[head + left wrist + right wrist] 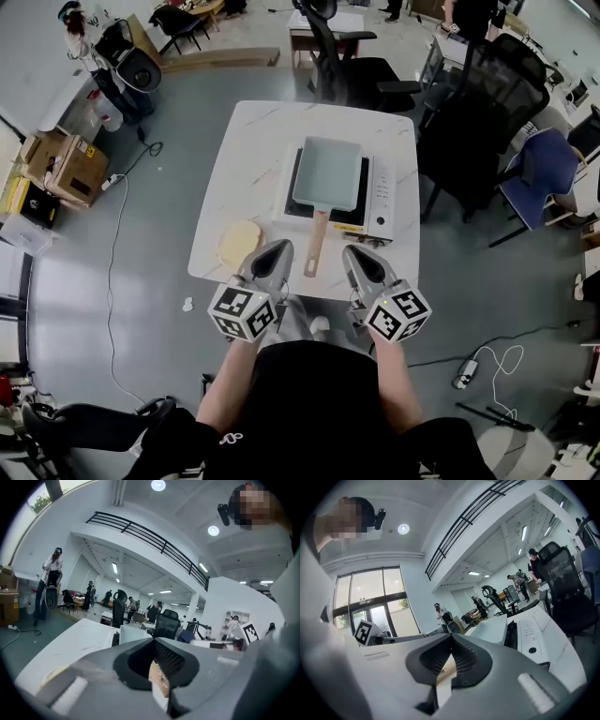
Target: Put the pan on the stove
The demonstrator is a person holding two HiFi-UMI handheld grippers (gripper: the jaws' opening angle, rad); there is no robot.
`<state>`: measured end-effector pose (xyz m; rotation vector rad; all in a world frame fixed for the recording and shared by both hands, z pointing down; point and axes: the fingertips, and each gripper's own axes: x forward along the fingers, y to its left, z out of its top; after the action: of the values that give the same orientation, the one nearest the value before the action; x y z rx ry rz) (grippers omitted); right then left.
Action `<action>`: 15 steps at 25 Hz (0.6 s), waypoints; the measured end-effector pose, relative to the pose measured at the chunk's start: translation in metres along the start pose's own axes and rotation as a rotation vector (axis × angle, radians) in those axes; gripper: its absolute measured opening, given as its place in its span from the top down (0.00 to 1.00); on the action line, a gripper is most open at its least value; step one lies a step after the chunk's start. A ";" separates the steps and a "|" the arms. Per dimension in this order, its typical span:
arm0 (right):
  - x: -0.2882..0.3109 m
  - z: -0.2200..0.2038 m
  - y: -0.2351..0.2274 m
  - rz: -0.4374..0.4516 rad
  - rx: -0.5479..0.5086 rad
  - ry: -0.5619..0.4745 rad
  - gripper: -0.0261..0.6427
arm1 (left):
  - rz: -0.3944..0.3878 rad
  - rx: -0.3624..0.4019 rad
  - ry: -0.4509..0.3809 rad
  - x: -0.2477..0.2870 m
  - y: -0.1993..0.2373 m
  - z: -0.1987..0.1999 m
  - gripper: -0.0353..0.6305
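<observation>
The pan (328, 172) sits on the stove (380, 192) at frame centre, and the left gripper (278, 247) and right gripper (355, 254), both clenched empty, flank its handle (316, 242), so a stray swing could knock it askew.

Pan (327, 172) hides most of the stove (380, 192) top; stove panel markings too small to read. Left gripper view: tan sliver (158, 679) past the jaws, mostly hidden, can't tell what.
</observation>
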<state>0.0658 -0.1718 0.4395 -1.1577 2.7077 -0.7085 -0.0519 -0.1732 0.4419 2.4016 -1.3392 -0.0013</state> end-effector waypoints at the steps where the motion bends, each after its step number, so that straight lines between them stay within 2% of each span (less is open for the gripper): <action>1: 0.000 0.001 0.000 -0.018 -0.021 0.000 0.98 | 0.012 0.008 0.000 0.000 -0.001 0.000 0.94; 4: -0.001 0.004 0.000 -0.066 -0.091 -0.003 0.98 | 0.030 0.034 -0.006 -0.001 -0.005 0.002 0.94; 8: -0.005 0.011 0.005 -0.085 -0.153 -0.017 0.98 | 0.026 0.055 -0.007 -0.001 -0.015 0.005 0.94; 15: -0.008 0.015 0.003 -0.107 -0.174 -0.035 0.98 | 0.028 0.068 -0.019 -0.001 -0.019 0.008 0.94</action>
<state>0.0732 -0.1702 0.4240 -1.3475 2.7405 -0.4662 -0.0383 -0.1661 0.4283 2.4442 -1.4034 0.0297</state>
